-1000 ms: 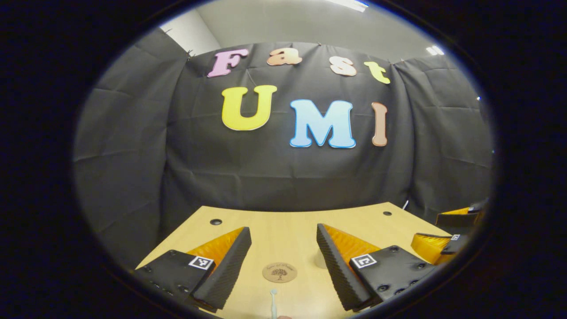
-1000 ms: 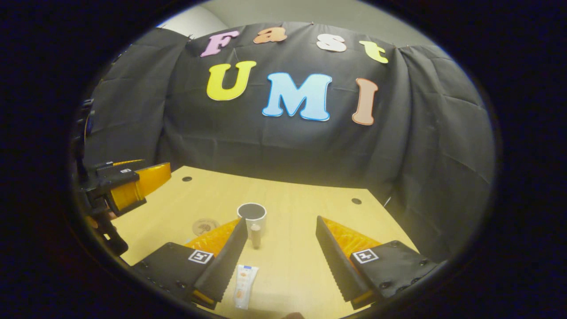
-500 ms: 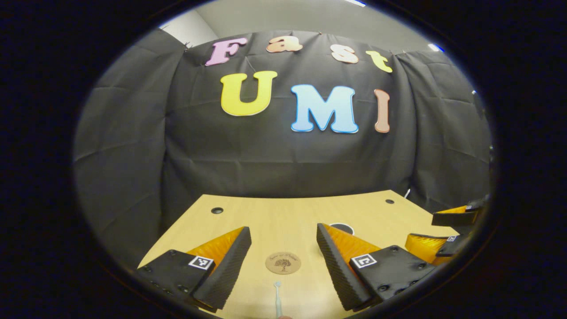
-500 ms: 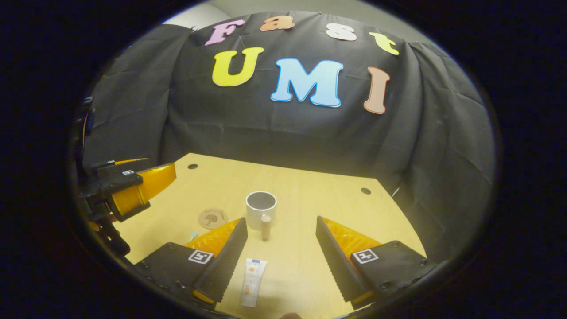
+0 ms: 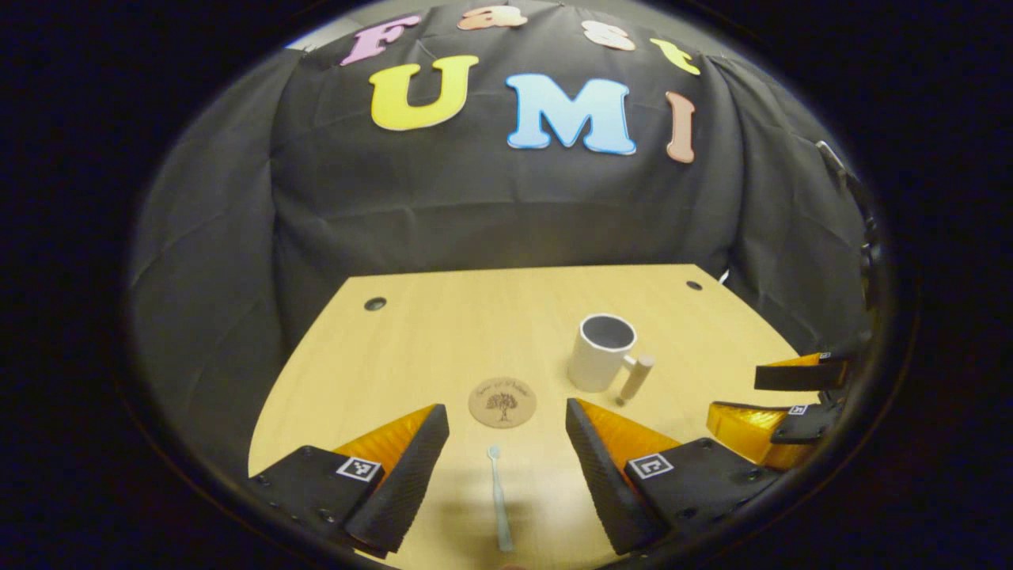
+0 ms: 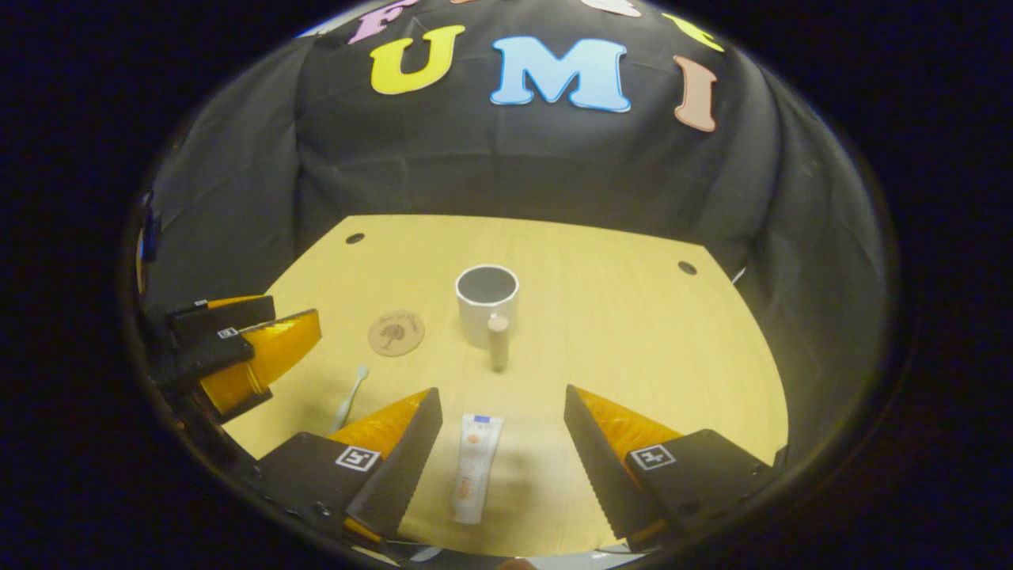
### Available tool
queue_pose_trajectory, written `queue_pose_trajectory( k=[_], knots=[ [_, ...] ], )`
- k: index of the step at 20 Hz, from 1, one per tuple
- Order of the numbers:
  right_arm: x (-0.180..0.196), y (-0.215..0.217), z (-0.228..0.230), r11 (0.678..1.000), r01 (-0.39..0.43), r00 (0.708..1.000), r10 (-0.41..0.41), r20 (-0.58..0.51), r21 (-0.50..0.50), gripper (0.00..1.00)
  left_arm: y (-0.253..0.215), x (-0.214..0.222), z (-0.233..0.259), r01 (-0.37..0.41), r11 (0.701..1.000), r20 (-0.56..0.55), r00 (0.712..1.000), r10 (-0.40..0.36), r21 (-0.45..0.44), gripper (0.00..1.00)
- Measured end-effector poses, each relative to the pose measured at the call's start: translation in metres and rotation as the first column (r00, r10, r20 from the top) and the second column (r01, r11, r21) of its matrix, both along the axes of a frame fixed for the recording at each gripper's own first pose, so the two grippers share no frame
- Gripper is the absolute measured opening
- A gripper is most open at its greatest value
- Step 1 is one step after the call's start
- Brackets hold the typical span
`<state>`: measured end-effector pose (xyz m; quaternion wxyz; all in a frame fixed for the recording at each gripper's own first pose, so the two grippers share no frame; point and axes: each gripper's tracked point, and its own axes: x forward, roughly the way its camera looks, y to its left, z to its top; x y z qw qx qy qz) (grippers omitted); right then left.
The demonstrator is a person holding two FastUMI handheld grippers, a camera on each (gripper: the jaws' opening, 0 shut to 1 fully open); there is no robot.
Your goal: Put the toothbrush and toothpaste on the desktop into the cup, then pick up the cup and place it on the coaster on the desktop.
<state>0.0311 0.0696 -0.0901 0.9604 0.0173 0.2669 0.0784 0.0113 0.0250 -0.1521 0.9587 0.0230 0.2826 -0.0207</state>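
Observation:
A pale blue toothbrush [image 5: 498,495] lies on the wooden desktop [image 5: 443,332] between the fingers of my open left gripper [image 5: 506,431], head pointing away. Beyond it sits a round brown coaster [image 5: 502,401], and to its right stands a white cup [image 5: 600,353] with a wooden handle. In the right gripper view a white toothpaste tube [image 6: 476,465] lies between the fingers of my open right gripper [image 6: 502,416]. The cup [image 6: 485,305] stands farther ahead, the coaster [image 6: 396,332] to its left, and the toothbrush [image 6: 349,397] nearer. The left gripper [image 6: 261,348] hovers at the left edge.
Black cloth walls close the desk at the back and both sides. Small dark cable holes [image 5: 374,303] [image 5: 693,285] sit near the desk's far corners. The right gripper [image 5: 783,400] shows at the right edge of the left gripper view.
Both cameras have tilted down toward the desk. More of the desktop, the cup, the full toothbrush and the toothpaste tube have come into view. Both grippers stay open.

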Motion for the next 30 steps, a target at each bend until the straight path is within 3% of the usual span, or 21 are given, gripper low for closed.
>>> queue_pose_trajectory(
  k=[4,7,15,20,27,30],
  knots=[
    [0.003,0.012,-0.029,1.000,-0.021,0.992,0.023,-0.125,0.017,1.00,0.001,-0.012,-0.046,-0.028,0.999,-0.173,0.985,0.025,-0.019,0.99],
    [0.002,0.015,-0.042,0.999,-0.038,0.980,0.038,-0.197,0.001,0.99,0.006,-0.022,-0.076,-0.072,0.997,-0.304,0.951,0.057,-0.038,0.96],
    [0.014,0.032,-0.097,0.998,-0.046,0.904,0.059,-0.425,0.042,0.98,0.012,-0.039,-0.136,-0.088,0.996,-0.566,0.822,0.063,-0.016,0.99],
    [0.014,0.038,-0.122,0.998,-0.062,0.850,0.068,-0.523,0.029,0.96,0.018,-0.042,-0.159,-0.075,0.997,-0.659,0.749,0.065,0.013,0.99],
    [0.021,0.040,-0.142,0.998,-0.059,0.808,0.053,-0.587,0.009,0.96,0.011,-0.048,-0.176,-0.061,0.998,-0.752,0.658,0.037,-0.004,0.99],
    [0.026,0.037,-0.144,0.998,-0.061,0.807,0.040,-0.590,-0.015,0.94,0.012,-0.048,-0.178,-0.033,0.999,-0.775,0.631,0.034,0.017,0.98]
  ],
)
